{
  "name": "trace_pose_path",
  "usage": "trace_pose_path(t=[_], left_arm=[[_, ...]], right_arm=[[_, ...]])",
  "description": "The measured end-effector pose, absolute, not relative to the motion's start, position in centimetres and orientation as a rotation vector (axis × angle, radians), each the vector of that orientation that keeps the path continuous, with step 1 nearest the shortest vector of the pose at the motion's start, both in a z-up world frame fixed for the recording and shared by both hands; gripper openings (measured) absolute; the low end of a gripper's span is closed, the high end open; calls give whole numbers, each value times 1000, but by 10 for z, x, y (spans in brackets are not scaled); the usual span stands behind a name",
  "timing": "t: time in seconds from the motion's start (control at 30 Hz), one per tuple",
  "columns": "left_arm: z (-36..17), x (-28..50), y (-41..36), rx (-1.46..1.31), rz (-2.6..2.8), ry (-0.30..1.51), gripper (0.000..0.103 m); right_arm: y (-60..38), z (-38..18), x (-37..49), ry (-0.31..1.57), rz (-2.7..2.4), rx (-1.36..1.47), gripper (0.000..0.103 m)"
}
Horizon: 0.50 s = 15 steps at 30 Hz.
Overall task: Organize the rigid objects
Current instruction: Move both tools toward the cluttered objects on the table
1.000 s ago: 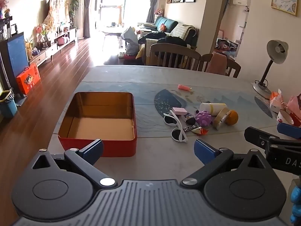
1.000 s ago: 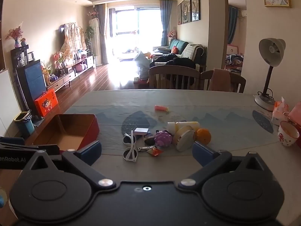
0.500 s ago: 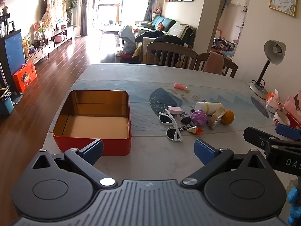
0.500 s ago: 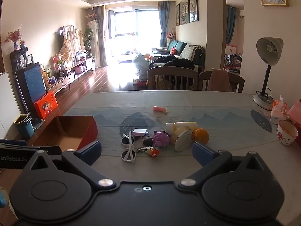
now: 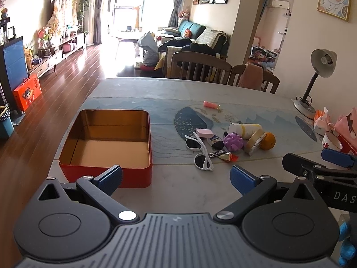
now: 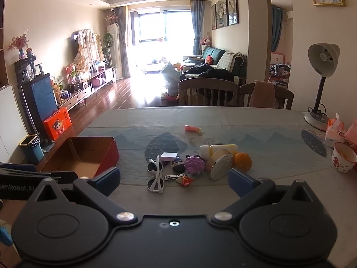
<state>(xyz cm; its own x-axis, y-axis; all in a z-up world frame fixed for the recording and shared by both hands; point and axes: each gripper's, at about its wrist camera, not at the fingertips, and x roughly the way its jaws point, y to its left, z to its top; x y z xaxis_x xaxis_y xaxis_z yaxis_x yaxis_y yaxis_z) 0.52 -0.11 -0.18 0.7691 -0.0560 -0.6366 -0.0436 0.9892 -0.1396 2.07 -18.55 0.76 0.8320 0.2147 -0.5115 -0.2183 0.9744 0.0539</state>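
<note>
Far ahead of the tongs, bright daylight pours through a curtained window (image 6: 164,26) onto the glossy wooden floor (image 5: 67,84). Two wooden chairs (image 6: 208,92) stand at the bench's far edge, a teal sofa (image 5: 189,28) beyond. Framed pictures (image 6: 225,6) hang on the cream right wall.

The left gripper (image 5: 176,177) is held level, its 2 blue-padded fingers (image 5: 242,178) spread wide with nothing between them; the right gripper (image 6: 175,179) sits beside it, likewise level, jaws wide apart and holding nothing.
</note>
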Motion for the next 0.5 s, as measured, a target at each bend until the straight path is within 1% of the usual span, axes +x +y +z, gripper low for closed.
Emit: trace_pose_path(t=[0.5], left_arm=[[-3, 23, -12, -170, -33, 700, 103]], right_arm=[[-195, 4, 32, 550, 230, 3, 103]])
